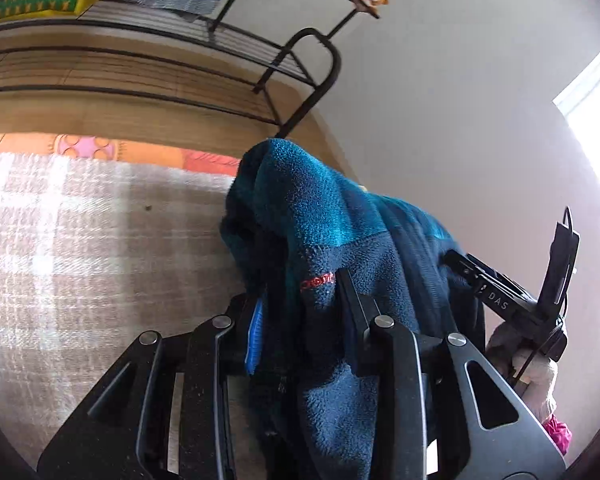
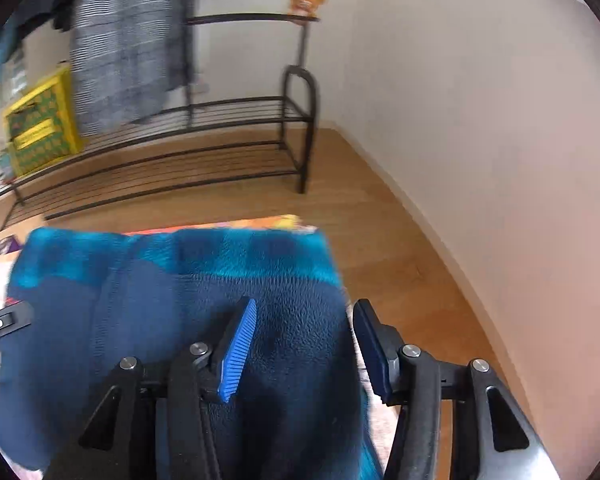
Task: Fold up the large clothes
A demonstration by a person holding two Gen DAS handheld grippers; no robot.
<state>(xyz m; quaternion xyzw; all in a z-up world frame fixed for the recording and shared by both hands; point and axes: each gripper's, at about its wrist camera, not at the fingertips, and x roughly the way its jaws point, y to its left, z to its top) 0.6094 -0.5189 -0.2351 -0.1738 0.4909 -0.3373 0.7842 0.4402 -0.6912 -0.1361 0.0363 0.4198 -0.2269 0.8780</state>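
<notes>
A navy and teal fleece jacket [image 1: 332, 216] hangs bunched between both grippers, lifted above the checked beige blanket [image 1: 80, 240]. My left gripper [image 1: 300, 296] is shut on a fold of the fleece near a red logo. In the right wrist view the fleece [image 2: 180, 300] drapes over my right gripper [image 2: 304, 320], whose blue-padded fingers [image 2: 240, 352] clamp a thick fold. The right gripper also shows at the right edge of the left wrist view [image 1: 508, 292], held by a gloved hand.
A black metal shoe rack [image 2: 180, 148] stands on the wooden floor [image 2: 380, 232] by the white wall. A yellow-green box [image 2: 40, 124] sits on it and a grey checked garment [image 2: 124, 40] hangs above. A colourful mat [image 1: 140, 152] lies beyond the blanket.
</notes>
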